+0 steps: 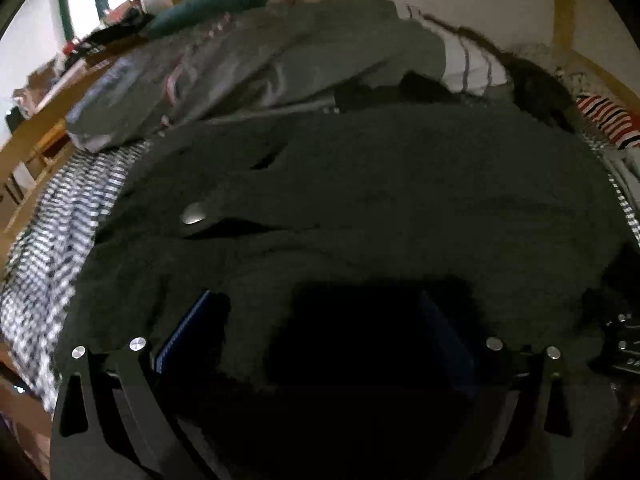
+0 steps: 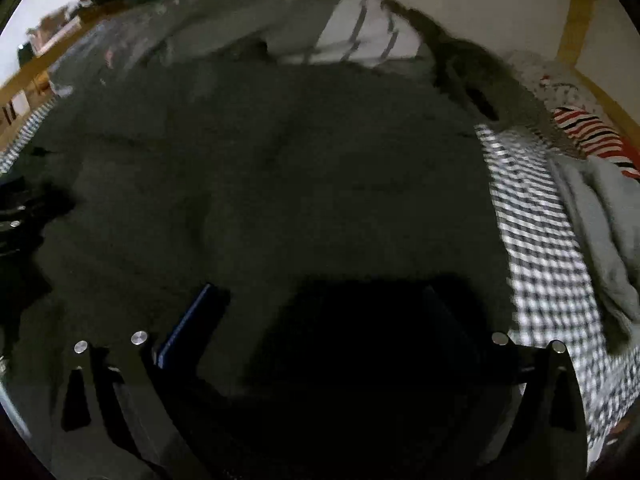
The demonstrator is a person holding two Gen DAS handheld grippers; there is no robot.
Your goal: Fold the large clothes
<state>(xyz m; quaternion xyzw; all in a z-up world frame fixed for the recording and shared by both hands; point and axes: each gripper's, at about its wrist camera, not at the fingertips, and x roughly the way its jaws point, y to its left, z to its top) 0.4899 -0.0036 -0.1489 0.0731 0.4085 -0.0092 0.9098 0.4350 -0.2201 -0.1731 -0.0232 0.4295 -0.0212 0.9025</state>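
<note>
A large dark green garment (image 1: 380, 184) with a metal snap button (image 1: 193, 214) lies spread over the checked bed sheet (image 1: 60, 220); it also fills the right wrist view (image 2: 260, 168). My left gripper (image 1: 316, 304) hovers low over its near edge, open, blue pads (image 1: 184, 328) wide apart with shadowed dark cloth between them. My right gripper (image 2: 316, 300) stands the same way, open, over the garment's right part beside the bare sheet (image 2: 540, 240). Each gripper shows at the edge of the other's view: the right gripper (image 1: 620, 332), the left gripper (image 2: 16, 216).
A heap of other clothes lies along the far side: a grey-green piece (image 1: 320, 52), a white striped one (image 1: 472, 60), a red-striped one (image 1: 608, 120) and a teal pillow (image 1: 208, 4). A grey cloth (image 2: 600, 232) lies at the right. A wooden bed frame (image 1: 36, 132) runs around.
</note>
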